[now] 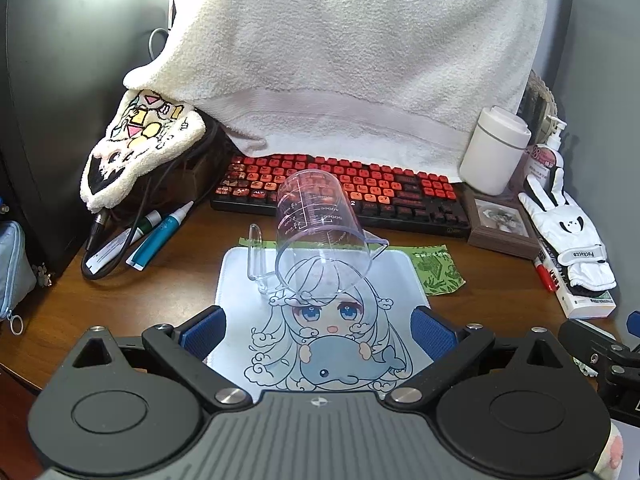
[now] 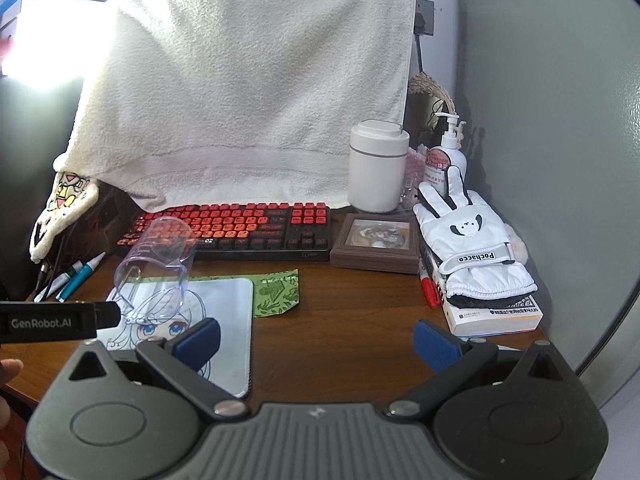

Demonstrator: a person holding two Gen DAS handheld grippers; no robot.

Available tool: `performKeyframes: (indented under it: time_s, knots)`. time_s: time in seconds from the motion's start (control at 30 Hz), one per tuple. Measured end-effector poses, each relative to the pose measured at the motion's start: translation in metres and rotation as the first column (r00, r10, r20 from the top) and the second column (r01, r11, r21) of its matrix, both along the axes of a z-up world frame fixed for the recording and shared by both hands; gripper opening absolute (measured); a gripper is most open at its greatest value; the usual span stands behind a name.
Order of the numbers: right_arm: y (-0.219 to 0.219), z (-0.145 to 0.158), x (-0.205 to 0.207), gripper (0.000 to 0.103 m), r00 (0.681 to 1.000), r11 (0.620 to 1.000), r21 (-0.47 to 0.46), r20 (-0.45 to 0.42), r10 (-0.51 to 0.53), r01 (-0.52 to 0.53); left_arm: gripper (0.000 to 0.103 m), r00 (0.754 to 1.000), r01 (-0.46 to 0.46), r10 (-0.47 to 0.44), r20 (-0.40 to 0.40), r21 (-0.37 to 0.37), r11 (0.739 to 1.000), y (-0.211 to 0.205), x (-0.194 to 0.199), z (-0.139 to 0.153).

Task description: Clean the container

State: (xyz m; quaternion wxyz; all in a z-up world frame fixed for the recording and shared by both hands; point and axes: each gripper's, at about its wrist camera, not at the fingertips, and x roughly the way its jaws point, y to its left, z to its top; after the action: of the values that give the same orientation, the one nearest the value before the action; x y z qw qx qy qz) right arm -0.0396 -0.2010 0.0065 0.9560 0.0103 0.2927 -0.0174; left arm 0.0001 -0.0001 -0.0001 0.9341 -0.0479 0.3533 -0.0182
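Observation:
A clear plastic measuring cup (image 1: pixel 320 228) (image 2: pixel 160 264) lies on its side on a white mouse pad (image 1: pixel 240 276) (image 2: pixel 236 320) printed with a cartoon girl, its mouth facing me and its handle at the left. My left gripper (image 1: pixel 318 330) hovers open just short of the cup, blue pads wide apart with nothing between them. My right gripper (image 2: pixel 318 344) is also open and empty, above bare wooden desk to the right of the pad. Part of the left gripper's body (image 2: pixel 56 322) shows at the left edge of the right wrist view.
A red and black keyboard (image 1: pixel 340 192) (image 2: pixel 240 228) lies behind the cup, under a hanging white towel (image 1: pixel 340 60). Tubes and cables (image 1: pixel 152 236) sit left. A white canister (image 2: pixel 376 166), framed picture (image 2: pixel 376 242), pump bottle (image 2: pixel 450 148), white gloves on a book (image 2: pixel 476 256), red marker (image 2: pixel 428 290) and green packet (image 2: pixel 276 292) stand right.

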Motion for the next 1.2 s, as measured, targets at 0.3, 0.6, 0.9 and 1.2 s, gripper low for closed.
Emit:
performKeyframes:
  time_s: [0.3,0.6,0.9,1.2]
  knots:
    - [-0.001,-0.003,0.001,0.103,1.0,1.0,0.013,0.002,0.011,-0.011,0.1,1.0,0.006,-0.006,0.017,0.007,1.0,-0.001,-0.001,-0.002]
    - [-0.003,-0.006,-0.002,0.103,1.0,1.0,0.014,0.003,0.006,-0.006,0.1,1.0,0.024,-0.024,0.004,0.021,0.999,-0.005,0.004,-0.005]
    - [-0.009,-0.009,-0.005,0.103,1.0,1.0,-0.01,0.027,0.0,0.0,0.099,0.999,0.039,-0.039,0.006,0.028,0.999,-0.008,0.006,-0.012]
    - [-0.008,-0.017,-0.006,0.103,0.994,0.991,-0.127,0.106,-0.022,0.035,0.093,0.999,0.043,-0.043,-0.017,0.032,0.999,-0.008,0.022,-0.02]
